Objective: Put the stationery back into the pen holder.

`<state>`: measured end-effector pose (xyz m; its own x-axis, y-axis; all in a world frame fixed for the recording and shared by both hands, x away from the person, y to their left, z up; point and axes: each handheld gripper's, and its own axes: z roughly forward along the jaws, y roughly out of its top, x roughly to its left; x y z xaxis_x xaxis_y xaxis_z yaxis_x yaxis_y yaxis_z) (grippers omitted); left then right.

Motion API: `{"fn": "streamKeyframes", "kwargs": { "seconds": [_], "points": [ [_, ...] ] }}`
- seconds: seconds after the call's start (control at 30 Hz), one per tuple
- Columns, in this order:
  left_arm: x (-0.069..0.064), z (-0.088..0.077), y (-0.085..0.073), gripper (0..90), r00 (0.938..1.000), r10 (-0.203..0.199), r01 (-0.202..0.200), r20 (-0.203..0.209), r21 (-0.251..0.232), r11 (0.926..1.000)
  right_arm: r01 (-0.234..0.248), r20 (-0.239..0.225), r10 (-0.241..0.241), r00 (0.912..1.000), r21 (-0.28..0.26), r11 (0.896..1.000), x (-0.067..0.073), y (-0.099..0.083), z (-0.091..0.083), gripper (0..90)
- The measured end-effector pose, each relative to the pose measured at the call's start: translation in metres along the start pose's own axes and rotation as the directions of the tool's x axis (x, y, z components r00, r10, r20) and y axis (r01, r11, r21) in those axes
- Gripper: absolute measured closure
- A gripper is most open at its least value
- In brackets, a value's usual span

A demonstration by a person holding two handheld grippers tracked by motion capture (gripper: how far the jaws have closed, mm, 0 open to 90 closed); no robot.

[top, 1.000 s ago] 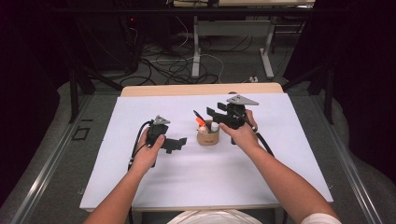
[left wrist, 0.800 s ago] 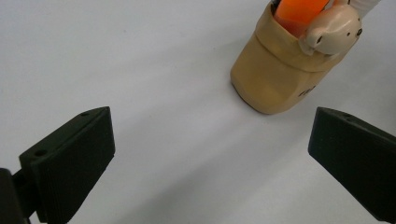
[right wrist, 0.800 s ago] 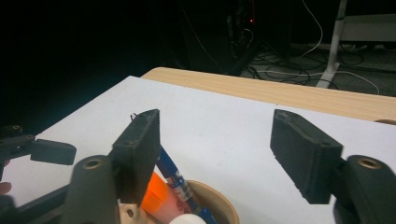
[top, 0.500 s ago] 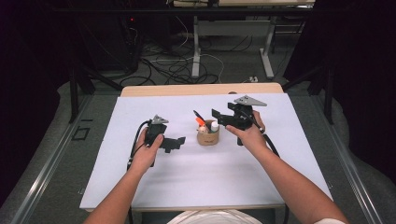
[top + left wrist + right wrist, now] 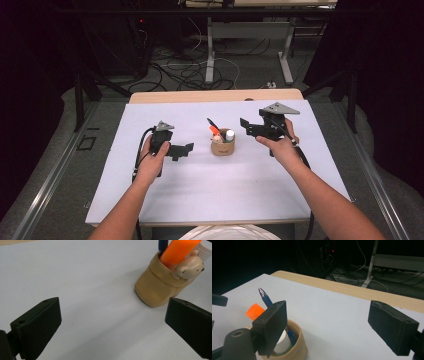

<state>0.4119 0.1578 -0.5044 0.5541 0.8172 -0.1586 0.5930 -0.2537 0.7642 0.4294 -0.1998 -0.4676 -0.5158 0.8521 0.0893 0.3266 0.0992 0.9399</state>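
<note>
Since the earlier frame the right gripper (image 5: 246, 126) has drawn back from the tan cup (image 5: 222, 146) toward the table's (image 5: 200, 200) right edge, its jaws having just been opening; they now stand wide with nothing between them. That cup sits near the table's middle, closer to the far edge, and holds an orange marker (image 5: 178, 250), a blue pen (image 5: 265, 298), a white-capped tube (image 5: 282, 342) and a small bear-faced piece (image 5: 189, 267). It lies just beside the right gripper's near jaw, apart from it. Resting on the table left of the cup, the left gripper (image 5: 182, 150) is wide open and empty, pointing at the cup with bare white surface between them.
</note>
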Motion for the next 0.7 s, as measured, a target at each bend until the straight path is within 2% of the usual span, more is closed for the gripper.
{"fn": "streamKeyframes", "kwargs": {
  "seconds": [0.07, 0.13, 0.2, 0.27, 0.3, 0.43, 0.53, 0.57, 0.6, 0.63, 0.7],
  "points": [
    [0.003, -0.002, 0.0, 0.4, 0.9999, -0.007, 0.007, -0.007, -0.007, 0.9999, -0.01, 0.005, 0.01, 0.9999, 0.008, 1.0, -0.003, -0.002, -0.004, 15.2],
    [0.005, -0.004, 0.001, 0.4, 0.9999, -0.01, 0.01, -0.012, -0.015, 0.9998, 0.003, 0.005, -0.003, 1.0, 0.01, 1.0, -0.007, -0.003, -0.008, 15.3],
    [0.008, -0.006, 0.001, 0.4, 0.9998, -0.009, 0.008, -0.02, -0.018, 0.9998, 0.004, 0.014, -0.005, 0.9999, 0.043, 0.999, -0.011, -0.005, -0.012, 14.8],
    [0.01, -0.008, 0.001, 0.4, 0.9995, -0.016, 0.016, -0.027, -0.018, 0.9997, 0.022, 0.039, -0.024, 0.9989, 0.049, 0.999, -0.014, -0.007, -0.015, 14.0],
    [0.011, -0.008, 0.0, 0.4, 0.9993, -0.022, 0.021, -0.029, -0.024, 0.9995, 0.013, 0.05, -0.015, 0.9986, 0.042, 0.999, -0.015, -0.009, -0.016, 13.0],
    [0.015, -0.011, 0.001, 0.4, 0.9984, -0.038, 0.037, -0.042, -0.041, 0.9985, 0.02, 0.075, -0.025, 0.9968, 0.068, 0.997, -0.022, -0.015, -0.021, 0.0],
    [0.018, -0.014, 0.001, 0.3, 0.998, -0.047, 0.046, -0.042, -0.042, 0.9981, 0.022, 0.088, -0.03, 0.9957, 0.092, 0.995, -0.025, -0.021, -0.023, 0.0],
    [0.019, -0.014, 0.001, 0.3, 0.9973, -0.049, 0.046, -0.055, -0.057, 0.9973, 0.022, 0.089, -0.031, 0.9955, 0.099, 0.995, -0.025, -0.023, -0.024, 0.0],
    [0.02, -0.016, 0.001, 0.3, 0.9974, -0.053, 0.051, -0.048, -0.044, 0.9977, 0.022, 0.095, -0.032, 0.995, 0.103, 0.994, -0.026, -0.024, -0.025, 0.0],
    [0.02, -0.015, 0.001, 0.3, 0.9964, -0.059, 0.055, -0.06, -0.069, 0.9961, 0.026, 0.097, -0.036, 0.9947, 0.101, 0.995, -0.027, -0.026, -0.025, 0.0],
    [0.023, -0.017, 0.001, 0.3, 0.9969, -0.048, 0.044, -0.062, -0.053, 0.9976, 0.023, 0.111, -0.035, 0.9931, 0.107, 0.994, -0.03, -0.03, -0.026, 0.0]
  ]
}}
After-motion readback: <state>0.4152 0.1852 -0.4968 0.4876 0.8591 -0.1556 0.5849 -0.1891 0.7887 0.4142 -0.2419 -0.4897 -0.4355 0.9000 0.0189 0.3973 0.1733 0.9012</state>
